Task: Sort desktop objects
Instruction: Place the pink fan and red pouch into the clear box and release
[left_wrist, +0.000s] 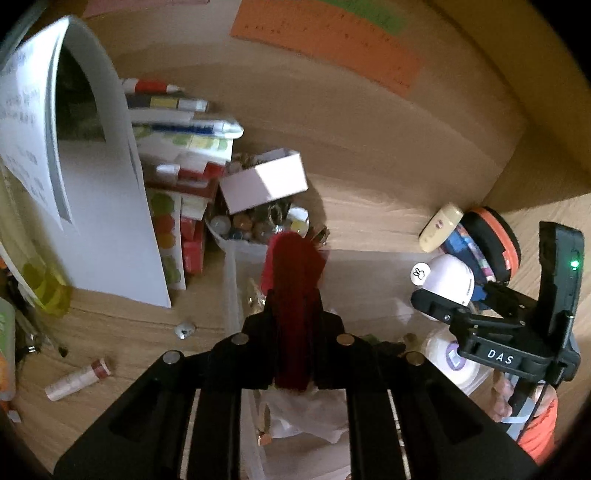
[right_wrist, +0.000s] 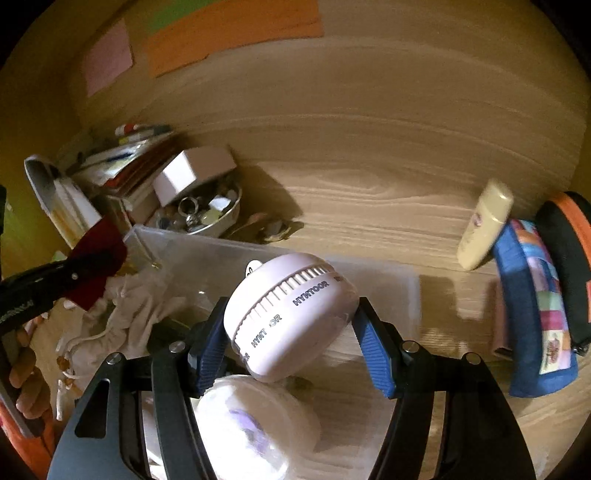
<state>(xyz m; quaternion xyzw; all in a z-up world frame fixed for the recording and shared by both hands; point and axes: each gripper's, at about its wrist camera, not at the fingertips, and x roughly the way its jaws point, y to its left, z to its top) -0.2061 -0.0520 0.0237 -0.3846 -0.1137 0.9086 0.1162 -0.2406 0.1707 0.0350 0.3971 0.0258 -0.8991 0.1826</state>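
White, glossy plastic forms the round gadget (right_wrist: 291, 314), held across its ribbed waist by the right gripper (right_wrist: 291, 343) above the clear bin (right_wrist: 207, 254) on the wooden desk (right_wrist: 369, 184); it is judged rigid, light and slippery, so that waist is the best hold. A dark red cloth (left_wrist: 293, 295), soft and limp, is pinched in the clenched left gripper (left_wrist: 293, 317) over the same bin.

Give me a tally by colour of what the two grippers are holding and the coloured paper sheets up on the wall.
Red, cloth piece in left gripper: 1
White, round case in right gripper: 1
Orange sheet: 1
Green sheet: 1
Pink sheet: 1
Total: 5
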